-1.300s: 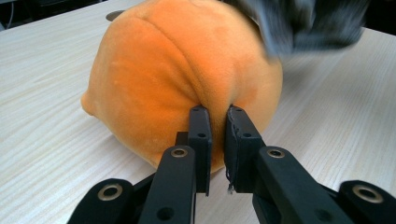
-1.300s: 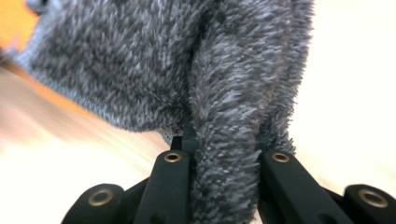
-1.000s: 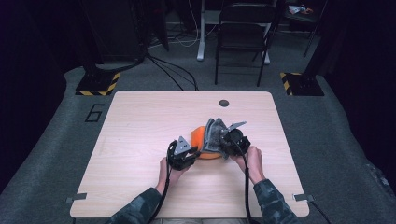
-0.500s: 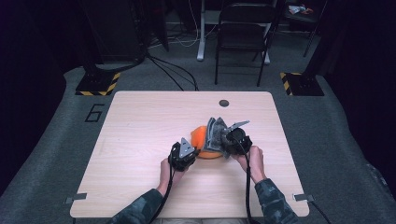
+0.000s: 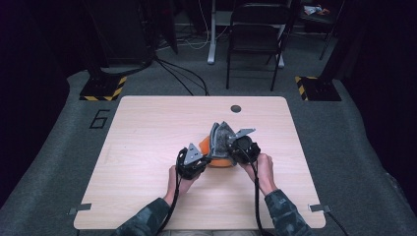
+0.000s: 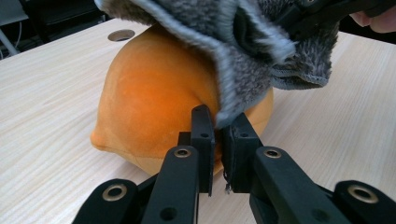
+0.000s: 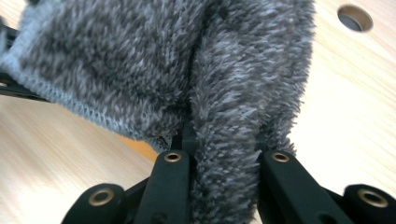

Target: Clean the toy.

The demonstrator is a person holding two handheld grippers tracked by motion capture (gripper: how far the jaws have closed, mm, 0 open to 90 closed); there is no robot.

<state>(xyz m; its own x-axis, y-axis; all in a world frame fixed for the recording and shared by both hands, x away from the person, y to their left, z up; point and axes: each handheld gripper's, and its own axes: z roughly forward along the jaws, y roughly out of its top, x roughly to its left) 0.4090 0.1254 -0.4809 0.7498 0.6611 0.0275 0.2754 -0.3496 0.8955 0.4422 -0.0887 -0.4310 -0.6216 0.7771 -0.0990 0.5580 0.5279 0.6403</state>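
Just closed left gripper on hem of grey fuzzy cover; held its fold clenched in right gripper. Was best to pull both sides evenly, not dragging orange plush.

Grey fuzzy sock draped over orange plush lemon

Grey fuzzy cloth hides right gripper's pads

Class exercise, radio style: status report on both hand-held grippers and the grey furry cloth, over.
Left hand-held gripper just closed on cloth edge. Right hand-held gripper shut on grey furry cloth. Cloth draped over orange form. Nothing in the way.
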